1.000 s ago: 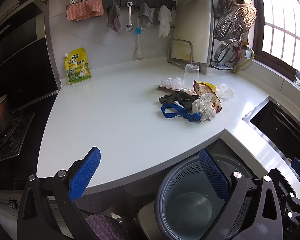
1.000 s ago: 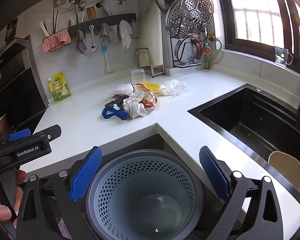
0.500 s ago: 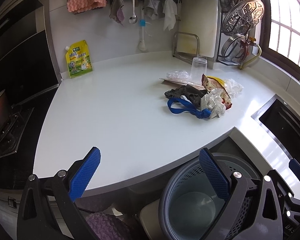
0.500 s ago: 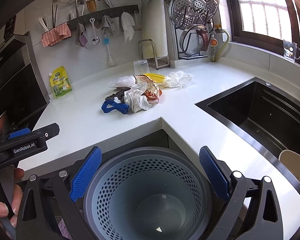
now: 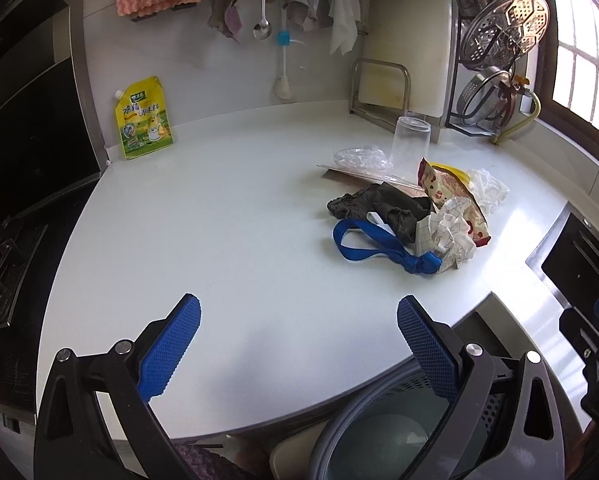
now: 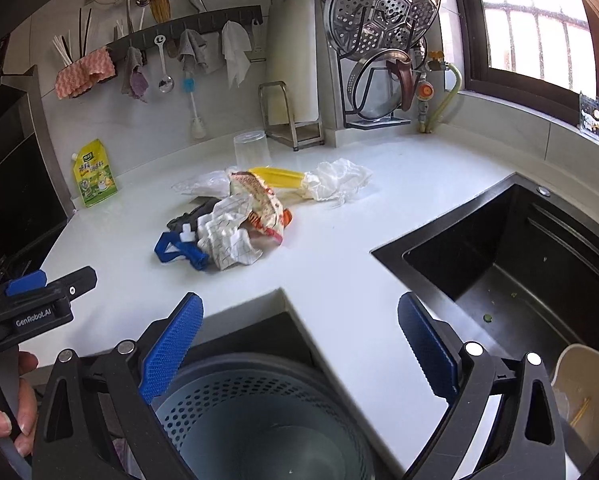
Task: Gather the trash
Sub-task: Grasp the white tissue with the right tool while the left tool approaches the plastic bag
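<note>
Overhead, both grippers (image 5: 298, 336) (image 6: 299, 334) gape empty above a white countertop (image 5: 219, 240) bearing litter (image 5: 443, 220), beside a black sink (image 6: 519, 264).

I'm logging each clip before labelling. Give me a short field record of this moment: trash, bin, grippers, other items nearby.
trash: pile on the counter: blue strap, dark rag, crumpled paper, snack wrapper, white plastic
bin: perforated basket below the counter edge, looks empty
left gripper: open, holds nothing, over the counter
right gripper: open, holds nothing, above the basket
nearby: upturned cup, yellow pouch against the wall, sink
</note>
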Available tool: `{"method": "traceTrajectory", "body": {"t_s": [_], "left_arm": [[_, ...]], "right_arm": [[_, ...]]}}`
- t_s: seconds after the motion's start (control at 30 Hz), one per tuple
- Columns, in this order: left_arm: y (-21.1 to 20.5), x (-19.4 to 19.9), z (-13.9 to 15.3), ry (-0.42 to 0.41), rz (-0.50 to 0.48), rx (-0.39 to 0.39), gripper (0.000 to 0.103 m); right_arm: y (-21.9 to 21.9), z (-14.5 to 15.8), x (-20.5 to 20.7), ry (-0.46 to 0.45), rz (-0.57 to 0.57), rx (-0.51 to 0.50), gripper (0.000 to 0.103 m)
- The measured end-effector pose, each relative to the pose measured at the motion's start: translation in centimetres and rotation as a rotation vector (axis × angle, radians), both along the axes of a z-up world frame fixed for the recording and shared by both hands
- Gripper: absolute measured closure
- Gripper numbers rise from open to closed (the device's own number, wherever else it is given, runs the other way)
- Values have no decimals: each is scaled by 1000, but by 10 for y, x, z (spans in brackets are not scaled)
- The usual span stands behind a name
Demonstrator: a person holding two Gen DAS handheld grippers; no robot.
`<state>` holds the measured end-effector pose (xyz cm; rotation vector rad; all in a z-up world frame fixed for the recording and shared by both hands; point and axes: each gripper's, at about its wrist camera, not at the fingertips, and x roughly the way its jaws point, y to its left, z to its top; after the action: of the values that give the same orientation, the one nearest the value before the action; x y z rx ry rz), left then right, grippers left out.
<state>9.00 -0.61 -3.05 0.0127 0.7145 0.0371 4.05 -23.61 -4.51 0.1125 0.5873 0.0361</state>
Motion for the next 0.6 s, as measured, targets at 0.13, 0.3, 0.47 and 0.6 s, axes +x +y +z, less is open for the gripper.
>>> {"method": "traceTrajectory", "body": {"t_s": [0.13,0.3,0.47,0.6], "left_arm": [[-7,19,0,6,-6,7,6],[-15,43,5,-3,-20,5,6],[-16,70,14,-30,-26,-1,6],[-18,90,18,-47,-29,15,6]], "right_arm": [[-14,9,33,-5,-3,-29,10],[-24,17,75,-4,1,-57,10],[-31,23,115,-12,-10,-78,10],[-38,20,151,17,-36,-74,10]]}}
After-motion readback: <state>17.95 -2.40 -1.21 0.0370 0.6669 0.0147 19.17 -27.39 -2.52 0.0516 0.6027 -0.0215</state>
